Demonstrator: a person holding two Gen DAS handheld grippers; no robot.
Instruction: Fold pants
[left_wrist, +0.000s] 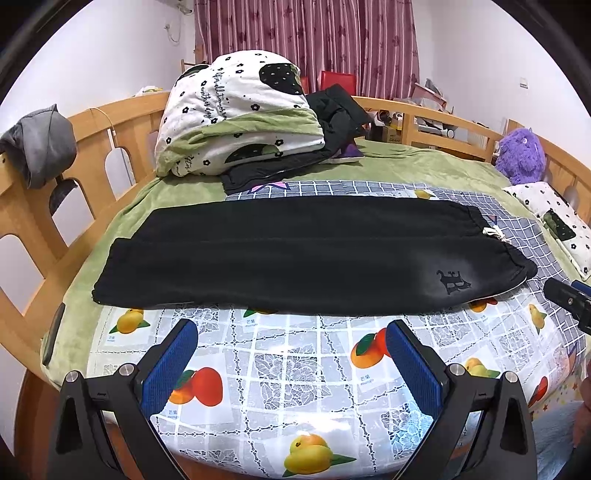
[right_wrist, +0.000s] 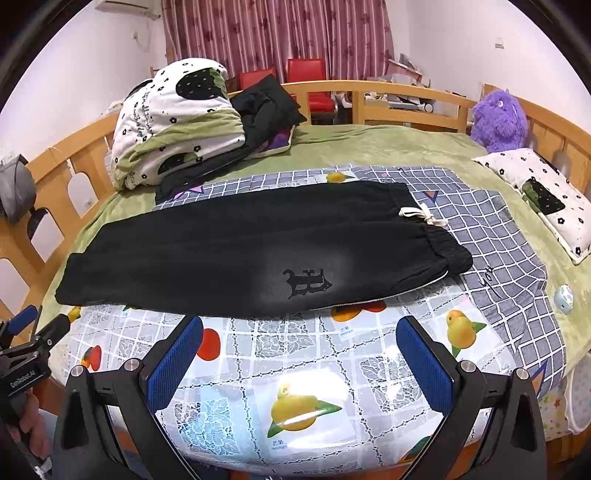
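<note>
Flat across the fruit-print cloth (left_wrist: 295, 369) on the bed, the black pants (left_wrist: 288, 254) lie folded lengthwise, waistband to the right. Both the left gripper (left_wrist: 291, 365) and right gripper (right_wrist: 299, 363) hover just short of the near edge, fingers spread apart, empty.

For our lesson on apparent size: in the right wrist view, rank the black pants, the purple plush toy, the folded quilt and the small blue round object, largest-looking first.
1. black pants
2. folded quilt
3. purple plush toy, farther back, so true size is unsure
4. small blue round object
</note>
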